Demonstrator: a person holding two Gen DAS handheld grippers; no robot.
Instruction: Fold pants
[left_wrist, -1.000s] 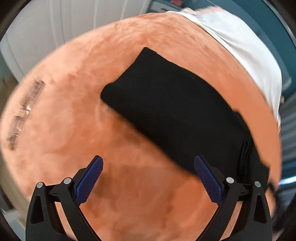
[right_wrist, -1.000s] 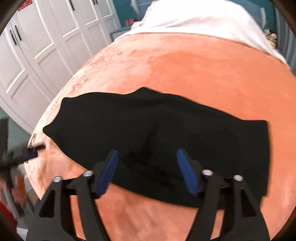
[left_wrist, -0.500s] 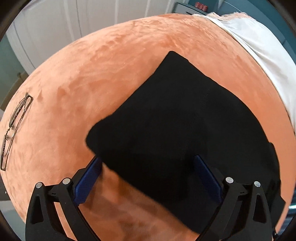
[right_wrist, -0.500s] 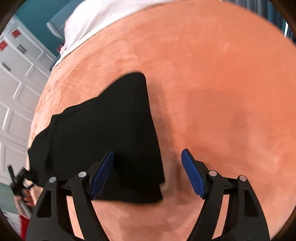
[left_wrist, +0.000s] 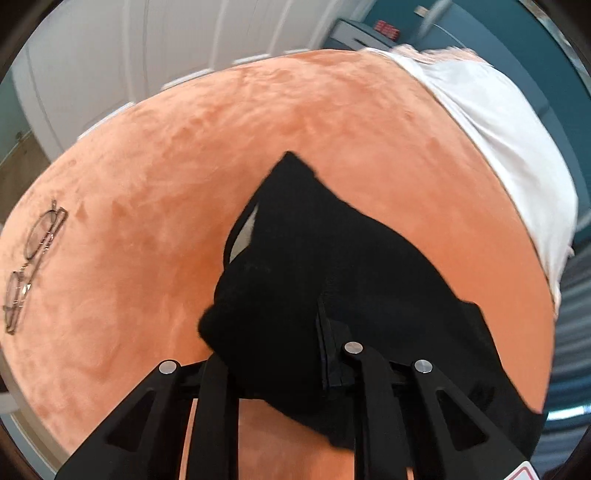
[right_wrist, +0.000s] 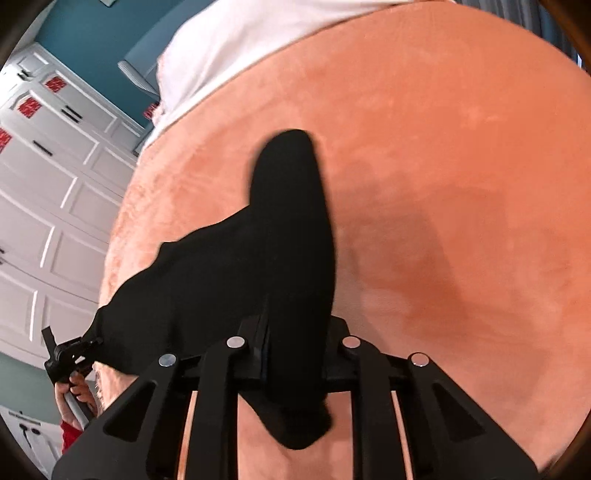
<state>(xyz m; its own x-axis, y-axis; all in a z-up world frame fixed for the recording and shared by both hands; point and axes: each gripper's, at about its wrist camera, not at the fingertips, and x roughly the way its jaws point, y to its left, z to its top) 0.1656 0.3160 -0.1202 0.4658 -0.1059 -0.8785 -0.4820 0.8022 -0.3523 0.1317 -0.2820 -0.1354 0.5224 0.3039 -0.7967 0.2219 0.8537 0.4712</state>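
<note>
Gripping now: both grippers were gaping wide half a sec ago, jaws just closing. Left gripper (left_wrist: 291, 354) is clamping a bunched corner of the black pants (left_wrist: 332, 266), right gripper (right_wrist: 295, 354) pinching another edge. Pants are lifting off the orange blanket (left_wrist: 166, 184), prob. partly still resting on it. Glasses (left_wrist: 33, 254) lying at the blanket's left edge.

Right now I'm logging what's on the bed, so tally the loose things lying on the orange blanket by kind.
Black pants: 1
Eyeglasses: 1
White sheet: 1
Total: 3
</note>
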